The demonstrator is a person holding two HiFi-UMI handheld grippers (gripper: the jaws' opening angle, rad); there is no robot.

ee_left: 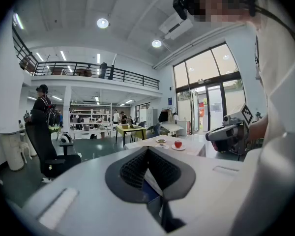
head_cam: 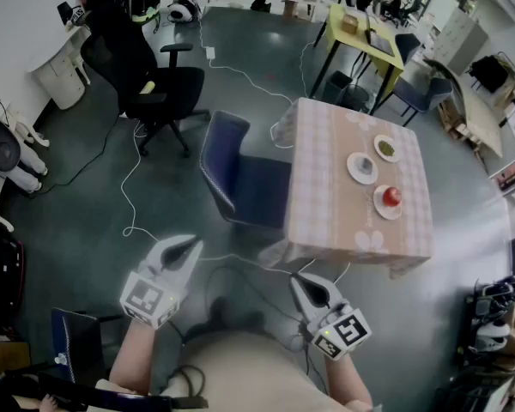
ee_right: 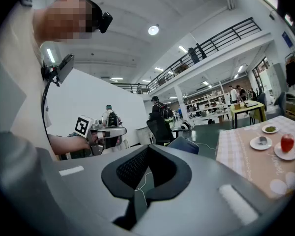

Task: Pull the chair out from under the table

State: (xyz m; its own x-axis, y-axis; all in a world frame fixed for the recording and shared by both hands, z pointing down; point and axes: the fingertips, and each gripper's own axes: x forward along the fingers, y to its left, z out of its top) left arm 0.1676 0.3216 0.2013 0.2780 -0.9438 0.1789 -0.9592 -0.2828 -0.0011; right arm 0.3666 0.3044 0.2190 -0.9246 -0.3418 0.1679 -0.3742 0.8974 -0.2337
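Observation:
A dark blue chair (head_cam: 239, 175) stands with its seat pushed under the left side of a table with a pink checked cloth (head_cam: 326, 144). Both grippers hang in front of my body, short of the chair and touching nothing. My left gripper (head_cam: 189, 247) is shut and empty, its tips toward the chair back. Lower right of it, my right gripper (head_cam: 299, 280) is shut and empty too, near the table's front corner. In the right gripper view the closed jaws (ee_right: 148, 149) face the chair back (ee_right: 188, 144) and the table (ee_right: 246, 156). In the left gripper view the closed jaws (ee_left: 148, 151) face the table (ee_left: 142, 143).
Plates and a red apple (head_cam: 391, 196) sit on the table. A black office chair (head_cam: 150, 75) stands far left, a yellow table (head_cam: 360, 34) behind. White cables (head_cam: 136, 170) trail over the floor beside the chair. Another blue chair (head_cam: 73, 342) is at my lower left.

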